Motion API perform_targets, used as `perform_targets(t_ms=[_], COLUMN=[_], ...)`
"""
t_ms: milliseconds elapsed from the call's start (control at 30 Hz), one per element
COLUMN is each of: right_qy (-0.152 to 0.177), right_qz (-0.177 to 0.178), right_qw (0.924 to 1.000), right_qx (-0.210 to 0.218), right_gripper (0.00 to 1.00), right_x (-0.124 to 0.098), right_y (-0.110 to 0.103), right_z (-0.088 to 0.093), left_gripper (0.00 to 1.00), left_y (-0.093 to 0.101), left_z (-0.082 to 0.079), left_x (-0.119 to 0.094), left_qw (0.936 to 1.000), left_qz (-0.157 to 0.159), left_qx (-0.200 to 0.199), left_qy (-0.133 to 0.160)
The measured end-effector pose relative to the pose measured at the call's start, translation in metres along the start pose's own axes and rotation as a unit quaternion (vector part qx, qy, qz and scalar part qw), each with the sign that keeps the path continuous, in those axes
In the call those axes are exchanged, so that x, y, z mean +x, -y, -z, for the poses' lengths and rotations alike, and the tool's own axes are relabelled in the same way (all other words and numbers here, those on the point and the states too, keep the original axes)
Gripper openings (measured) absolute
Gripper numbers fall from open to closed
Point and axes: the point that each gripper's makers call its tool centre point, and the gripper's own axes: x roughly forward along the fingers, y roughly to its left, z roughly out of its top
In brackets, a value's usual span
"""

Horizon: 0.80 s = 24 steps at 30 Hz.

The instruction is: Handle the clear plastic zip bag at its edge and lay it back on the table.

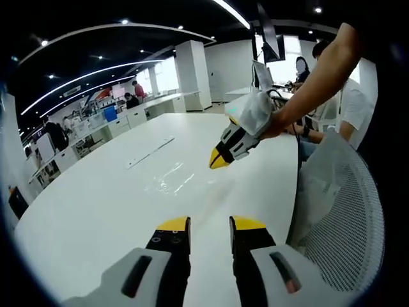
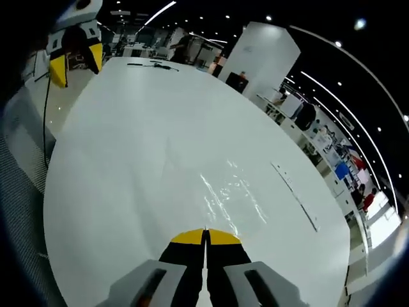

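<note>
1. Left gripper view: the left gripper (image 1: pixel 210 224), jaws apart, holds nothing; the clear plastic zip bag (image 1: pixel 171 179) lies flat mid-frame on the white worktop (image 1: pixel 96 204).
2. Right gripper view: the right gripper (image 2: pixel 205 233), jaws together, hovers at lower centre near the bag (image 2: pixel 231 195).

The clear zip bag (image 1: pixel 171 179) shows merely as faint glare, edges indiscernible.

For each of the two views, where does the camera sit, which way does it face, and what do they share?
Left gripper view: rides the left claw, jaws apart, facing across the white table at the clear zip bag; the right claw and the person's forearm enter from the right.
Right gripper view: rides the right claw, jaws together, above the bag; the left claw shows upper left.
Shared: table, bag, both claws.
</note>
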Motion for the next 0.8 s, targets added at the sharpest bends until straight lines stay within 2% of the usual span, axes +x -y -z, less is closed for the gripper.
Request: perform_targets(t_ms=[167,267,533,700,800], right_qy=[-0.005,-0.007,-0.016,-0.029,-0.029], right_qz=[-0.006,-0.014,-0.033,-0.044,-0.039], right_qw=[0.9999,0.9998,0.9988,0.9983,0.9984], right_qx=[0.007,-0.01,-0.033,-0.024,-0.029], right_gripper=[0.0,0.0,0.0,0.01,0.03], right_x=[0.007,0.009,0.019,0.025,0.022], right_y=[-0.001,-0.003,-0.01,-0.016,-0.014], right_z=[0.008,0.01,0.012,0.014,0.012], left_gripper=[0.23,0.23,0.24,0.24,0.24], left_y=[0.007,0.009,0.007,0.006,0.006], left_z=[-0.001,-0.002,0.001,0.002,0.002], left_x=[0.002,0.003,0.005,0.007,0.007], left_qw=[1.0,1.0,0.9999,0.9998,0.9998], left_qz=[-0.001,-0.004,-0.009,-0.013,-0.015], left_qx=[-0.002,-0.001,-0.004,-0.008,-0.008], left_qy=[-0.003,-0.006,-0.011,-0.01,-0.011])
